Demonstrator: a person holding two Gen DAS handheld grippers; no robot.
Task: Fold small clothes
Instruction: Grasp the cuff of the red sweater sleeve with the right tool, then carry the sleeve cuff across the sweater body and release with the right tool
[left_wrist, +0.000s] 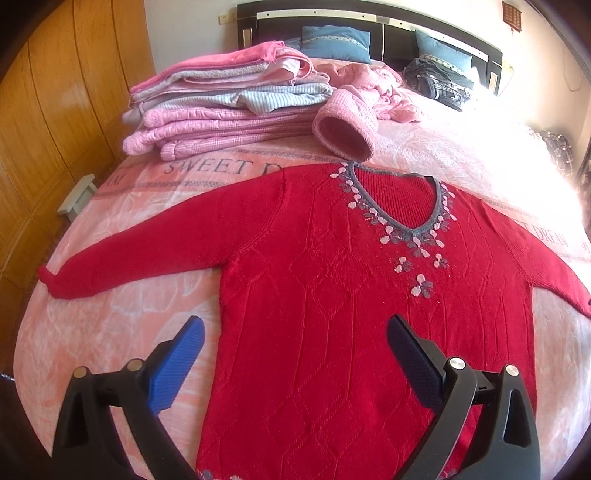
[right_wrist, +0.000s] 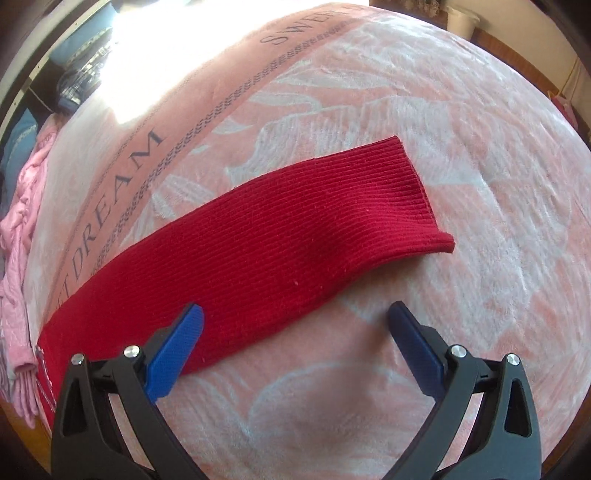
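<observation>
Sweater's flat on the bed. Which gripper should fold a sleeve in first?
Probably right. The right gripper is open directly over a sleeve; the left gripper hangs open over the sweater body, farther from its sleeve.

You are holding your left gripper (left_wrist: 295, 332) with its jaws spread wide apart, nothing caught between the two blue pads (left_wrist: 177, 365). It is pointing forward and tilting downward, its black finger arms splaying out to either side at the bottom of the left wrist view. You are keeping your right gripper (right_wrist: 295, 321) in much the same pose: jaws gaping wide, blue pads (right_wrist: 173, 354) bare and gripping nothing, and the tool angling downward. Neither your hands nor your sleeves are showing in either wrist view.
</observation>
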